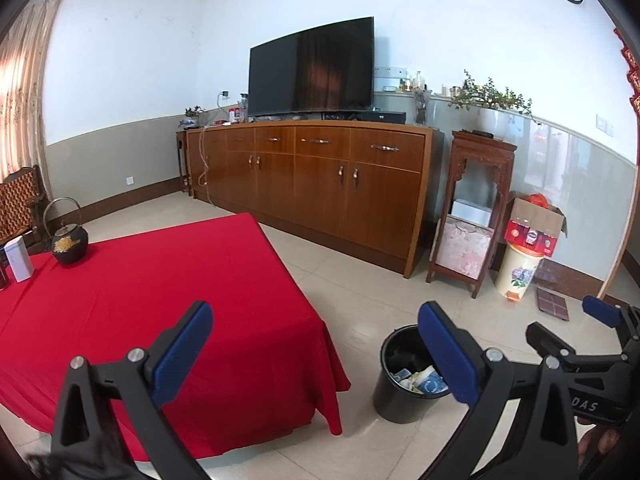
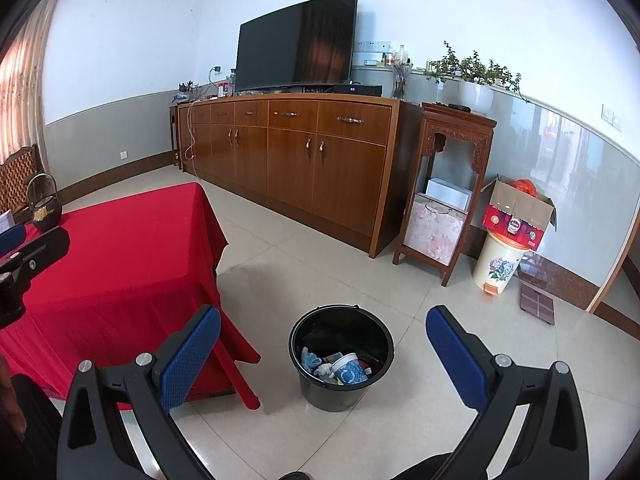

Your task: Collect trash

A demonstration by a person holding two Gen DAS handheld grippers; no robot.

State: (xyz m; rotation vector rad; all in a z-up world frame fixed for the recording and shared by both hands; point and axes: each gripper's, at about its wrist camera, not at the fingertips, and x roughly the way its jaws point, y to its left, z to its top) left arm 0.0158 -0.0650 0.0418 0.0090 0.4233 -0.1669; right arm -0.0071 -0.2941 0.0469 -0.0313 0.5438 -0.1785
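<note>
Tiled floor carries the black trash bucket, beside the red-clothed worktop, already holding wrappers and a paper cup. Left gripper and right gripper both gape empty; scan the worktop for leftovers first.

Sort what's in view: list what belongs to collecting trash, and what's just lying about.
For the job:
bin, on the floor
trash inside the bin
left claw, open, empty
right claw, open, empty

Just lying about:
kettle and white box on the red table
TV
sideboard
flowered pail
</note>
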